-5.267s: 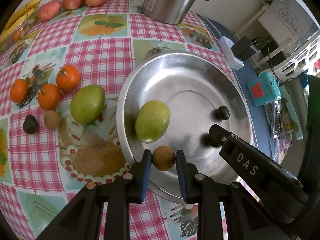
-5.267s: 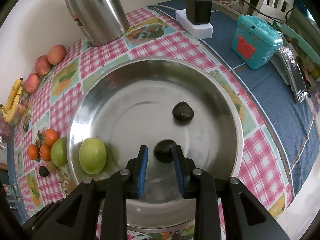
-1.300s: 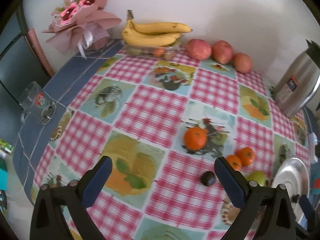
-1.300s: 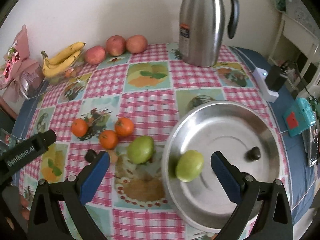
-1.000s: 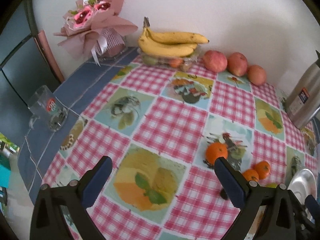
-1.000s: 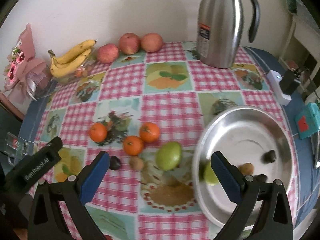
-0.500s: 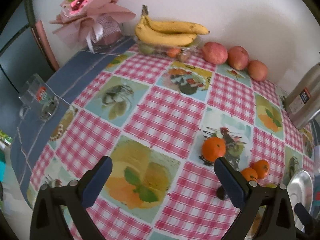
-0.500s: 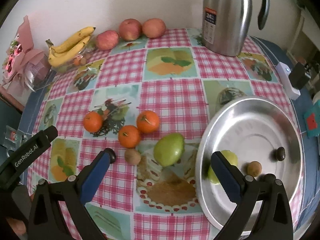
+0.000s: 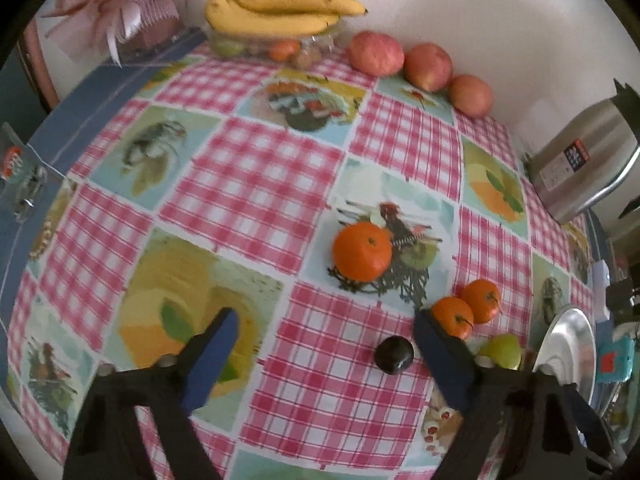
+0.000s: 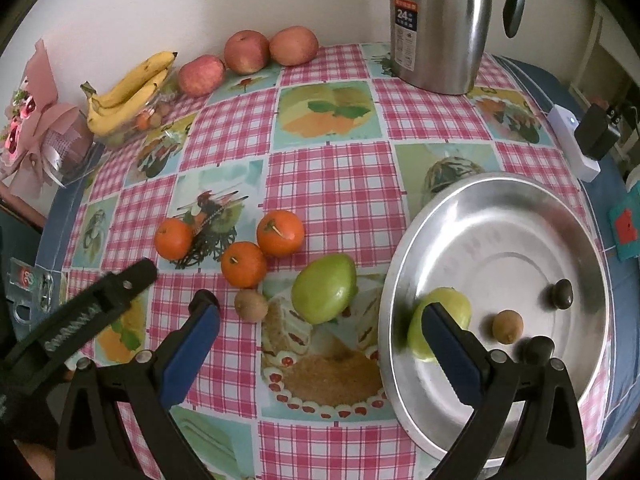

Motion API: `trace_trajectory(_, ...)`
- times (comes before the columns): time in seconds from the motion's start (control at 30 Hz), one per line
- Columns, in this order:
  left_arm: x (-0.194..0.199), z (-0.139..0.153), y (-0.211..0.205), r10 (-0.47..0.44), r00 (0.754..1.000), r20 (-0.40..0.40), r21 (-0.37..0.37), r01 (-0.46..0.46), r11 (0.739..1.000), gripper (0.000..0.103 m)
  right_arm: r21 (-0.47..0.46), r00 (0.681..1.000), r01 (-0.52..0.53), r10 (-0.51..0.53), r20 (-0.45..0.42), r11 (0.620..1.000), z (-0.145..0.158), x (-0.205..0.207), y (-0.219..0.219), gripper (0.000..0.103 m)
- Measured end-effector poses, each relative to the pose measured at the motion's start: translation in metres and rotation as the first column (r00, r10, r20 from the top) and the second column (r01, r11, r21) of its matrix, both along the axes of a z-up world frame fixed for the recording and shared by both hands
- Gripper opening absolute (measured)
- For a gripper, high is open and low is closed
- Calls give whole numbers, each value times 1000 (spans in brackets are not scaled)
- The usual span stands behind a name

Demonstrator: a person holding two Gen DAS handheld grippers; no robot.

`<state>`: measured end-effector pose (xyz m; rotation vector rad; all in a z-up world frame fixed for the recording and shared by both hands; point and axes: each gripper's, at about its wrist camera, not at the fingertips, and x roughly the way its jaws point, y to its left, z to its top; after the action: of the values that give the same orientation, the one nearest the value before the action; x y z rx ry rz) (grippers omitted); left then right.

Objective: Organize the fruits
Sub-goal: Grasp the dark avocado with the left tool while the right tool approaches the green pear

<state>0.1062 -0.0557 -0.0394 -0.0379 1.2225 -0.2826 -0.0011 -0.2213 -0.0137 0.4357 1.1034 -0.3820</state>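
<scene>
My left gripper (image 9: pixel 324 354) is open and empty above the checked cloth, with a small dark fruit (image 9: pixel 393 353) between its fingers near the right one. Three oranges (image 9: pixel 362 256) and a green fruit (image 9: pixel 502 350) lie beyond it. My right gripper (image 10: pixel 316 338) is open and empty, with a green fruit (image 10: pixel 324 294) and a brown kiwi (image 10: pixel 251 305) just ahead on the cloth. The steel plate (image 10: pixel 504 208) at right holds a green fruit (image 10: pixel 452 306), a brown kiwi (image 10: pixel 507 326) and two dark fruits (image 10: pixel 563 294). Three oranges (image 10: pixel 280 233) sit left of centre.
Bananas (image 10: pixel 128 88) on a clear tub and three apples (image 10: pixel 246 52) line the back wall. A steel thermos jug (image 10: pixel 440 24) stands at the back right. A pink bouquet (image 10: pixel 36 132) is at far left, a power strip (image 10: pixel 576 144) at right. The left gripper's body (image 10: pixel 80 312) reaches in from the left.
Both grippers have moved down and closer to the table. The left one now has the dark fruit between its fingers. The right one has closed in on the loose green fruit and kiwi.
</scene>
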Motion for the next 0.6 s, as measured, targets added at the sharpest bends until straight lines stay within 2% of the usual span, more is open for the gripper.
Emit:
trace_trajectory(0.3, -5, -14, -14, -57, 996, -72, -60, 53, 997, 71, 14, 1000, 24, -24, -5, 1000, -3, -2, -7, 101)
trace_trajectory(0.53, -7, -21, -22, -82, 991, -103, -83, 74, 994, 49, 18, 999, 44, -44, 1, 999, -1, -5, -12, 101)
trace_trajectory(0.6, -7, -24, -24, -85, 990, -114, -93, 75, 993, 46, 23, 999, 49, -49, 5, 999, 0, -5, -13, 101)
